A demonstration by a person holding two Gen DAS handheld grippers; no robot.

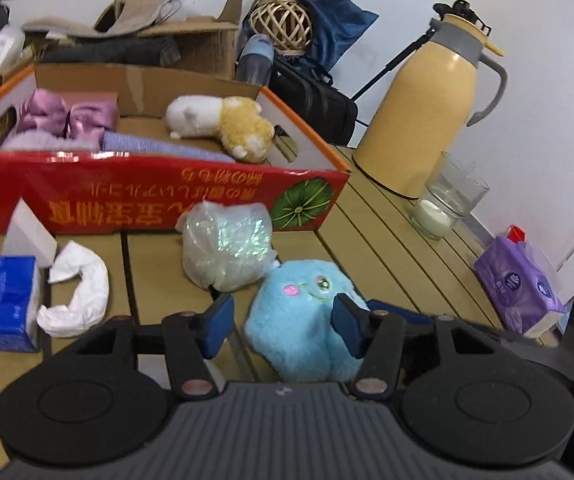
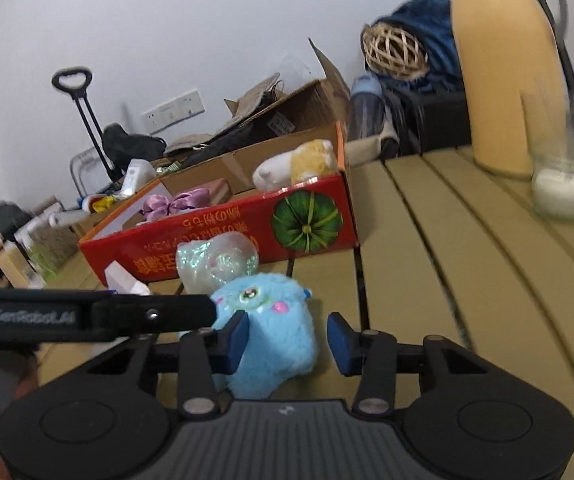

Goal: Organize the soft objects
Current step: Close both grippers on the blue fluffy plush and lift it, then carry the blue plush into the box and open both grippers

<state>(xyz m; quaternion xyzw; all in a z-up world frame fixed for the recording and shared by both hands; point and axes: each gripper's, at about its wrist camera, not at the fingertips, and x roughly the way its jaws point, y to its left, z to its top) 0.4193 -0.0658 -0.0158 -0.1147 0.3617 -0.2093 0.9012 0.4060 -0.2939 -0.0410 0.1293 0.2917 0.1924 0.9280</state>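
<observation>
**Both grippers at the blue plush toy beside the red box**

Left gripper (image 1: 281,322): jaws partly open. The blue plush toy (image 1: 299,320) lies on the slatted table (image 1: 387,248), toward the right side of the gap. The right pad overlaps the toy's fur near its embroidered eye; whether it presses in cannot be told. The left pad stands clear of the toy, with bare table between them.

Right gripper (image 2: 287,338): jaws partly open. In this view the toy (image 2: 271,340) sits between the 2 pads, nearer the left one, whose edge meets the fur; the right pad is apart from it. The other gripper's black finger crosses in front of the toy from the left, its tip at the toy's face.

Just beyond the toy, touching or nearly touching it, lies a clear plastic bag with iridescent filling (image 1: 227,248). Behind the bag stands the red cardboard box (image 1: 159,196), printed with a green pumpkin. Inside it lie a white-and-yellow plush animal (image 1: 223,122), a pink satin bow (image 1: 67,118) and lavender knitwear (image 1: 159,146).

To the left on the table: a crumpled white tissue (image 1: 83,292) and a blue tissue box (image 1: 1,300). To the right: a yellow thermos jug (image 1: 427,108), a glass jar (image 1: 445,204) and a purple tissue pack (image 1: 521,288).
</observation>
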